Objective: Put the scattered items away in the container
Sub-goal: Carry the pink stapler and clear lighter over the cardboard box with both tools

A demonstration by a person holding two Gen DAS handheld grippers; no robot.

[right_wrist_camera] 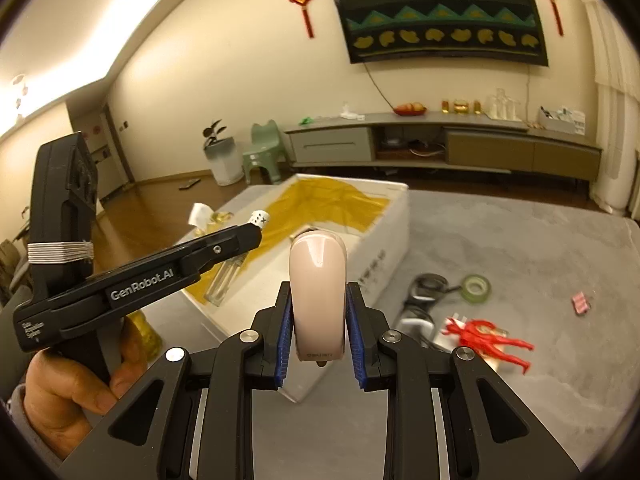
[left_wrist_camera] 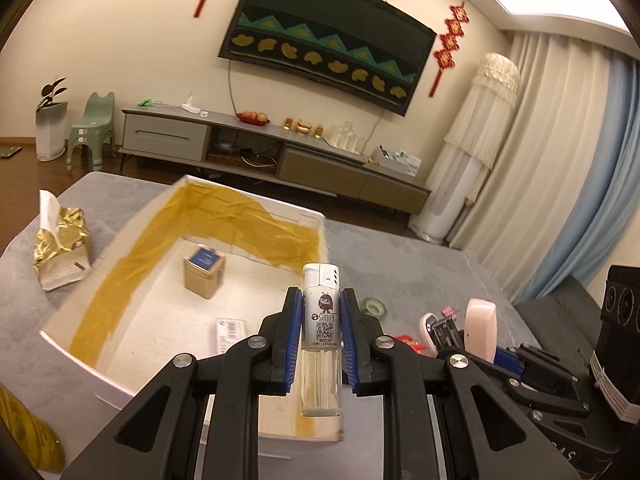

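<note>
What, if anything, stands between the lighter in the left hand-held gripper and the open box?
Nothing visible. The left hand-held gripper holds the lighter upright at the box's near rim; the open interior lies just beyond, holding only a small tin and a flat packet.

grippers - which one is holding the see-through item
The left gripper: it is shut on the clear lighter, whose lower body is transparent. The right gripper is shut on an opaque pale pink stapler.
</note>
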